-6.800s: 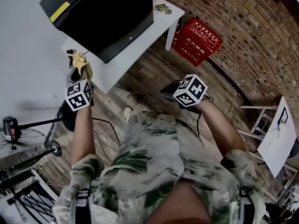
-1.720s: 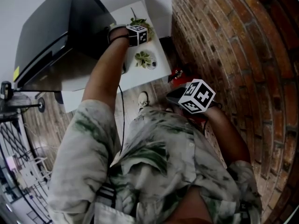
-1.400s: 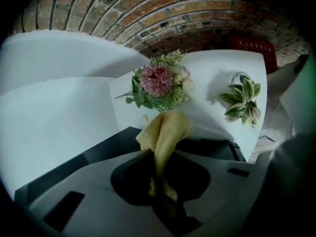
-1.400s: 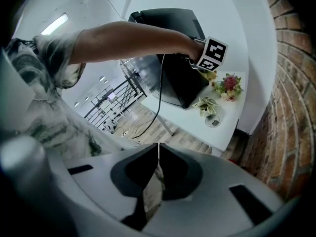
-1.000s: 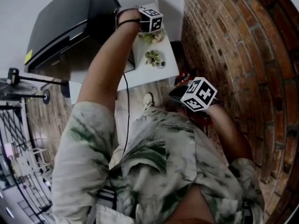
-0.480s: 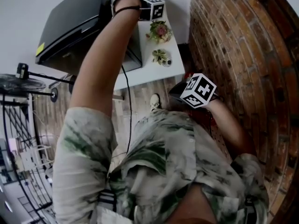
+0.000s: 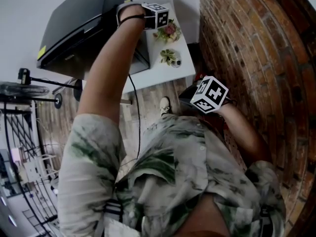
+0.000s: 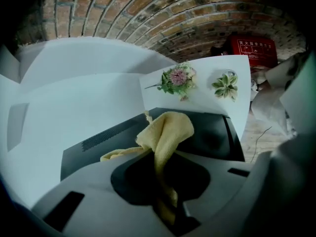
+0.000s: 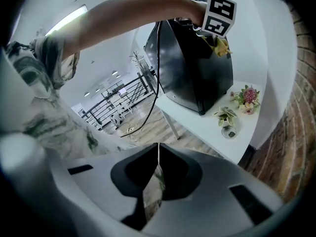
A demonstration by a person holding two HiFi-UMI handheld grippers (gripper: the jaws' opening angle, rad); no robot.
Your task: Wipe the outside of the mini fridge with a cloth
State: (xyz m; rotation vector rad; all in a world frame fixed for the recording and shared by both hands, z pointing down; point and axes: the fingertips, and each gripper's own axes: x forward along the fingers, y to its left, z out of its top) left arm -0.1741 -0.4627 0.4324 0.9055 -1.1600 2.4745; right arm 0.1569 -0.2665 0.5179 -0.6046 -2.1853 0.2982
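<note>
Cloth (image 8: 167,132) pinched by left gripper (image 8: 155,154) fingers, against mini fridge (image 8: 212,137); right gripper (image 9: 158,149) fingers together.

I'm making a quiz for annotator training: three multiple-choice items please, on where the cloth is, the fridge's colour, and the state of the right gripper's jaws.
1. Where is the cloth? A in the right gripper; B in the left gripper, at the mini fridge; C lying loose, unheld.
2. What colour is the mini fridge? A white; B black; C red.
3. How do the right gripper's jaws stand? A together on nothing; B wide apart; C shut on the cloth.
Answers: 1 B, the left gripper view shows its jaws pinching the cloth; 2 B, its casing is black in every view; 3 A, the right gripper view shows them closed and empty.
</note>
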